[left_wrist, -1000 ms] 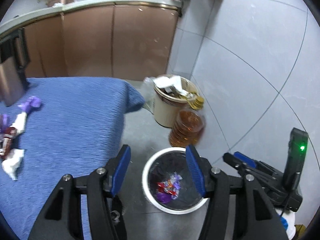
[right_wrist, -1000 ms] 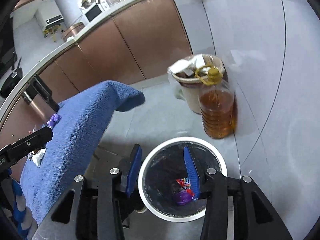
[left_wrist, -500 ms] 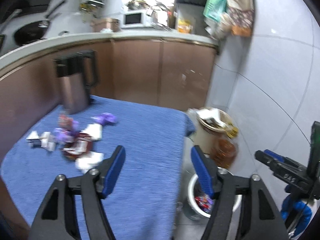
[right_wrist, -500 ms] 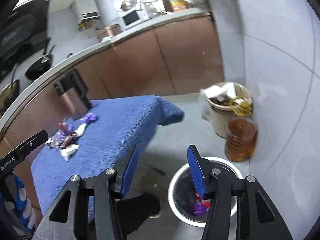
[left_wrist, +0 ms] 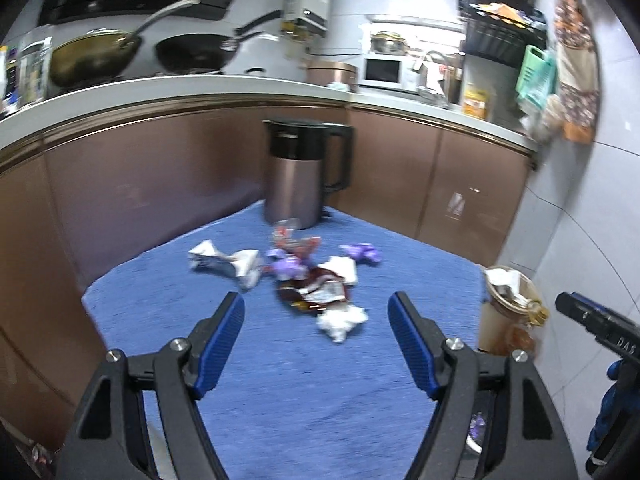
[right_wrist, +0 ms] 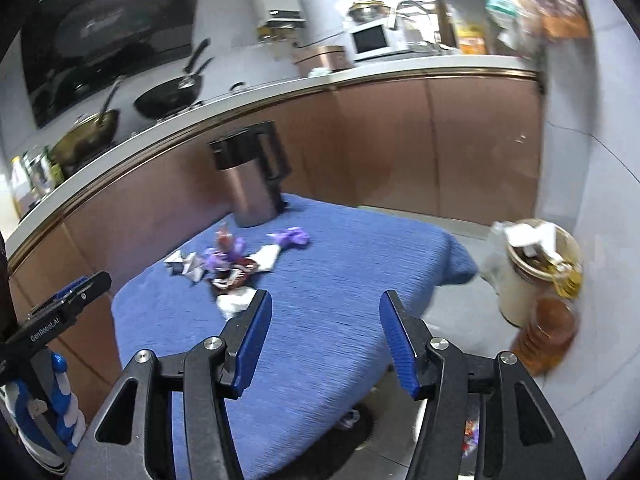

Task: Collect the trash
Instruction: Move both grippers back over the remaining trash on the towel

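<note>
Roughly round wrapper heap (left_wrist: 308, 280), axis unclear

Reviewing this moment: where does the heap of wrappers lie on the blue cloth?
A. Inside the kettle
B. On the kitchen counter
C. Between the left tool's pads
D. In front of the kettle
D: the wrappers lie scattered on the blue cloth just in front of the kettle, well ahead of the left tool, which holds nothing.
</note>
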